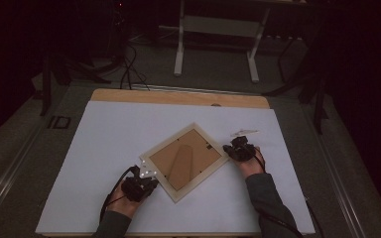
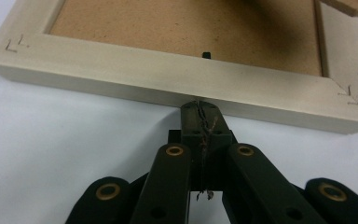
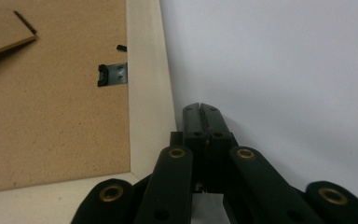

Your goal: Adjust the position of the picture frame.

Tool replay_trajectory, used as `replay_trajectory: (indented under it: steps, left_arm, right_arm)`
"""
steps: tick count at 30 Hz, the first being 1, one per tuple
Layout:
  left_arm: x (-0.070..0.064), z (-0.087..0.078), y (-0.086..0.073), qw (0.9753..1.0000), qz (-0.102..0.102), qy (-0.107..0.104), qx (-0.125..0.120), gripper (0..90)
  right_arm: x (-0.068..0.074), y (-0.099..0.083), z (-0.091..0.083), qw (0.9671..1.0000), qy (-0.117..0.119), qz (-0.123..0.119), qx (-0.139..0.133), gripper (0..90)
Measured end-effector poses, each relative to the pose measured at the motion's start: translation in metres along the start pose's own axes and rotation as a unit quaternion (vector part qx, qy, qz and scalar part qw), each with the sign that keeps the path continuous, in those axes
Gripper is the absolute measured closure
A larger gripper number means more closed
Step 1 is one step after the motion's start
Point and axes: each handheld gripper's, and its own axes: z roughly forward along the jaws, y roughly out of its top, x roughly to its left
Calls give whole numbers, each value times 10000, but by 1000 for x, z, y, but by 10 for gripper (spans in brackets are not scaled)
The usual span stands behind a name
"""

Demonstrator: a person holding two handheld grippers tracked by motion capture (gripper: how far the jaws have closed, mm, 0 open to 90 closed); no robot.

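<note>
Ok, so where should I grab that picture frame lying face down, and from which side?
Probably the picture frame is best taken by its pale wooden rail, from outside its edge. It lies flat with its back up, so only the rim offers the jaws a narrow bar. The left gripper already faces the near rail.

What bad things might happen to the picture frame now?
The picture frame lies face down, loose on the white sheet. Both the left gripper and the right gripper press shut tips against its edges, so a push could make it slide or spin. Its cardboard stand sticks up and might get bent if bumped.
</note>
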Motion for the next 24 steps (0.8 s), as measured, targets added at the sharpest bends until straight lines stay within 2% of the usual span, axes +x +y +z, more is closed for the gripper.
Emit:
replay_trajectory:
  steps: [4, 8, 14, 18, 21, 24]
  left_arm:
    - [2, 1, 1, 10000, -7, 16, -23, 900]
    - [9, 4, 3, 9999, -128, -43, -85, 900]
    - [13, 6, 8, 9998, -165, 88, -11, 900]
    - [21, 9, 9, 9990, -436, 26, -91, 900]
    - [26, 10, 11, 9984, -550, 98, -114, 900]
    - [32, 13, 13, 9966, -786, 151, -202, 900]
  right_arm:
    - [0, -2, -2, 10000, -8, 19, 7, 900]
    - [-1, -5, -6, 10000, -2, 17, 32, 900]
    - [1, -9, -10, 10000, -44, 16, 66, 900]
    - [2, -14, -13, 10000, -16, 66, 3, 900]
    - [3, -18, -16, 9999, 27, 140, -33, 900]
    - [3, -24, -19, 9995, 145, 259, -104, 900]
